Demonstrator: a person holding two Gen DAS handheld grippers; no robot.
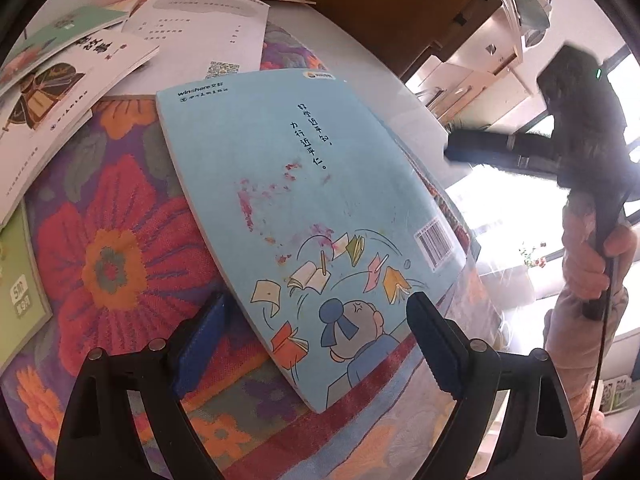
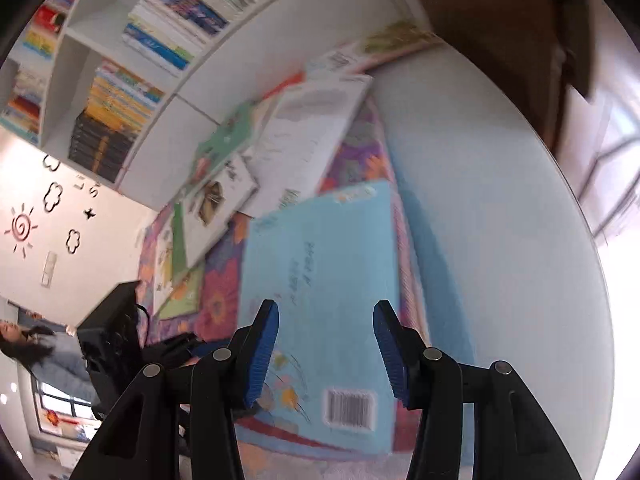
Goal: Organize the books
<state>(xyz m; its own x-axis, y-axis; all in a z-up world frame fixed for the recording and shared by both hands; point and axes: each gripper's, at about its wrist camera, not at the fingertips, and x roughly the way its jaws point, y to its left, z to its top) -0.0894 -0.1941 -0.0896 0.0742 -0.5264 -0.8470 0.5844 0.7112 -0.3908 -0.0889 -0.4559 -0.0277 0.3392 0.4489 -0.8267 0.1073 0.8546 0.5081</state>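
Item: blue book point(image 1: 304, 216), back cover up, barcode at one corner, lying on a flowered cloth point(image 1: 108, 248) that covers a white round table point(image 2: 500, 200); a second volume seems to lie beneath it, only its edge showing. Further stock: loose books point(image 1: 72, 76) fanned at the far side of the cloth, partly overlapping; a green book point(image 1: 20, 280) at the cloth's left edge; a filled white bookshelf point(image 2: 132, 64) beyond the table. Left gripper point(image 1: 320, 340): jaws wide, straddling the blue book's near corner, pads clear of the cover, nothing held. Right gripper point(image 2: 326, 356): jaws about half apart, poised above the barcode end, empty. Handling note, by judgement: the cover lies flat, so tip one finger under the near edge before closing; grip near the spine to keep pages from splaying; lift level so the volume beneath stays put.
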